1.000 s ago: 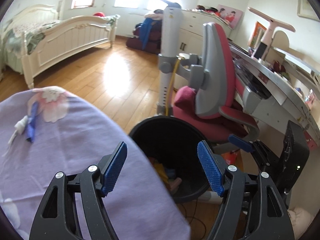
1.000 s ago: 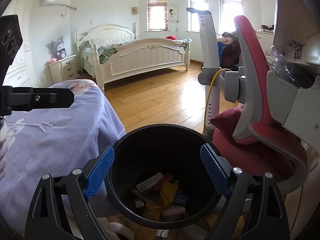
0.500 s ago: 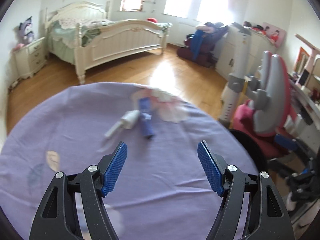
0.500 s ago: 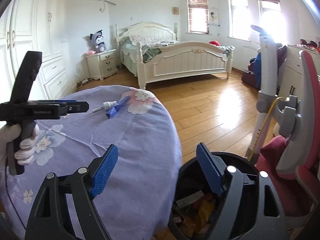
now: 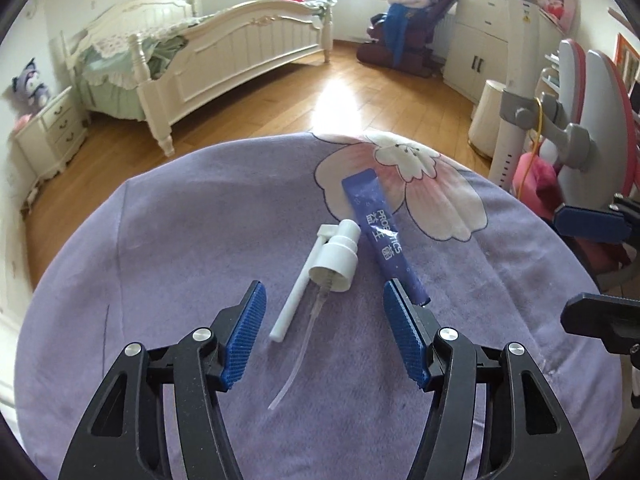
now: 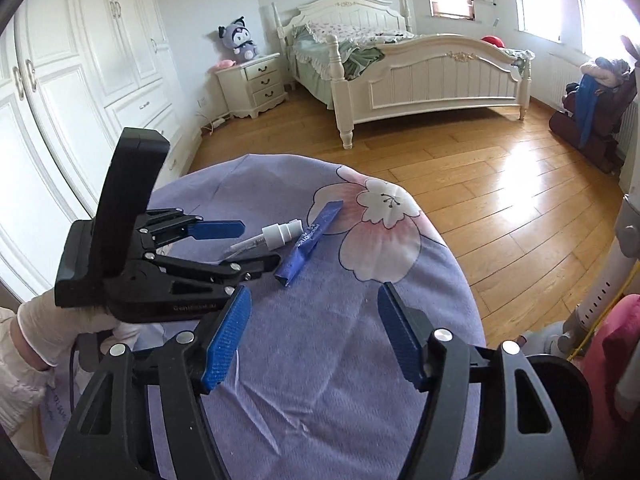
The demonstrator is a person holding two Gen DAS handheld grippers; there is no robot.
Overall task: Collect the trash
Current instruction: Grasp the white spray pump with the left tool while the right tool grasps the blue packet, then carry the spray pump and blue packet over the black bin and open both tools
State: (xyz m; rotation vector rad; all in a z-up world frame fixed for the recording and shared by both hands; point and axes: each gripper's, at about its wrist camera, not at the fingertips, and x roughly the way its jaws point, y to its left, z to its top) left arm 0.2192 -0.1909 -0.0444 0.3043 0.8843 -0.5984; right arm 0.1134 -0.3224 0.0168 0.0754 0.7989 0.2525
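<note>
A white spray pump head with a thin clear tube lies on the purple flowered tablecloth. A blue sachet lies just right of it. My left gripper hovers low over the pump. Its jaws are closing, with the tube and nozzle between them and the pads not touching. In the right wrist view the left gripper, held by a gloved hand, reaches around the pump beside the sachet. My right gripper is closing above bare cloth with nothing between its fingers.
The black bin's rim shows at the table's right side, next to a red chair and a white stand. A white bed, a nightstand and wardrobe doors line the room beyond the wooden floor.
Both grippers swung away from the black bin to the table. The left one closed in on the pump and sachet. Both pairs of jaws stand narrower than before.
</note>
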